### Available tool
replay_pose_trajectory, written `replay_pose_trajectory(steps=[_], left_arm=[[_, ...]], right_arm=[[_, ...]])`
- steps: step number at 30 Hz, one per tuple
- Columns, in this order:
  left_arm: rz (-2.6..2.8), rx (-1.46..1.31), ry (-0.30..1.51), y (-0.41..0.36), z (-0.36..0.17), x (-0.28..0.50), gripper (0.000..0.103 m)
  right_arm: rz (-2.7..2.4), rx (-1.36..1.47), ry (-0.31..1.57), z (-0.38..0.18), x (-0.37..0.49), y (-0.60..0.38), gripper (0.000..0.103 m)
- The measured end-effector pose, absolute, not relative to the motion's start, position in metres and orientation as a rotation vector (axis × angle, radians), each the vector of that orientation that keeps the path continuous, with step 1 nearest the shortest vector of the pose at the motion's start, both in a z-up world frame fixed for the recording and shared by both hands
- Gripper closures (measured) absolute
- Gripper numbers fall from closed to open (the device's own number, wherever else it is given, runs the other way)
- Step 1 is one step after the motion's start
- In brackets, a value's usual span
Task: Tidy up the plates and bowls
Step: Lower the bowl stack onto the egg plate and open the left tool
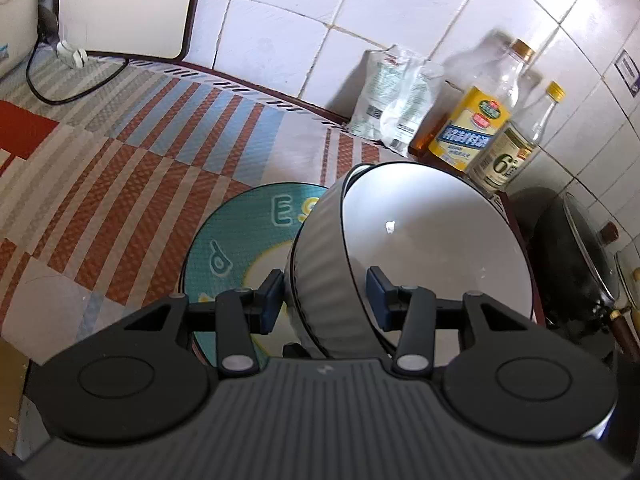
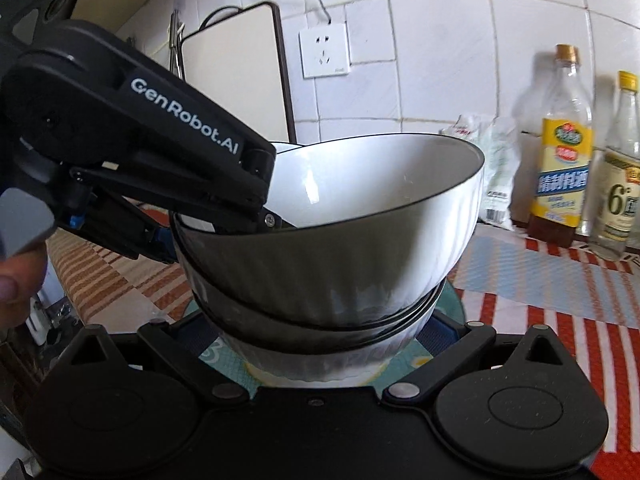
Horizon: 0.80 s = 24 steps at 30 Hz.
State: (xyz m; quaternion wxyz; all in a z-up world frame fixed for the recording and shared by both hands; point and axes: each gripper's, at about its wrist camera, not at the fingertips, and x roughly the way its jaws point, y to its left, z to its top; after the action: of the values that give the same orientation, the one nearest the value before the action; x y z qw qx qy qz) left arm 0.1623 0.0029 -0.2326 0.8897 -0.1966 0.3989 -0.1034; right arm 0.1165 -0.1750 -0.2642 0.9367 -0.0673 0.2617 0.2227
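A grey ribbed bowl with a white inside [image 1: 432,240] is nested on another like it; in the right wrist view the top bowl [image 2: 360,216] tilts on the lower bowl [image 2: 320,356]. They sit on a teal round plate [image 1: 240,232]. My left gripper [image 1: 326,300] straddles the top bowl's rim, one pad outside, one inside, with a small gap each side. It shows in the right wrist view [image 2: 268,208] at the bowl's left rim. My right gripper [image 2: 320,336] is wide apart around the lower bowl; its fingertips are hidden behind the bowls.
Two bottles [image 1: 476,120] [image 1: 516,148] and a plastic bag [image 1: 396,96] stand by the tiled wall. A dark wok [image 1: 576,264] sits at the right. A white board [image 1: 124,4] leans at the back left. A striped mat [image 1: 120,160] covers the counter.
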Motion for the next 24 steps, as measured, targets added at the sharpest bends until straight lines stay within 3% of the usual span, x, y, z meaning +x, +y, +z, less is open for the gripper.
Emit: replay_pose_trajectory(steps=[24], left_arm=[[-0.217,-0.478,0.844,0.020,-0.259,0.184,0.060]], right_arm=[[0.451,-0.216,0.674,-0.274,0.151,-0.155,0.000]])
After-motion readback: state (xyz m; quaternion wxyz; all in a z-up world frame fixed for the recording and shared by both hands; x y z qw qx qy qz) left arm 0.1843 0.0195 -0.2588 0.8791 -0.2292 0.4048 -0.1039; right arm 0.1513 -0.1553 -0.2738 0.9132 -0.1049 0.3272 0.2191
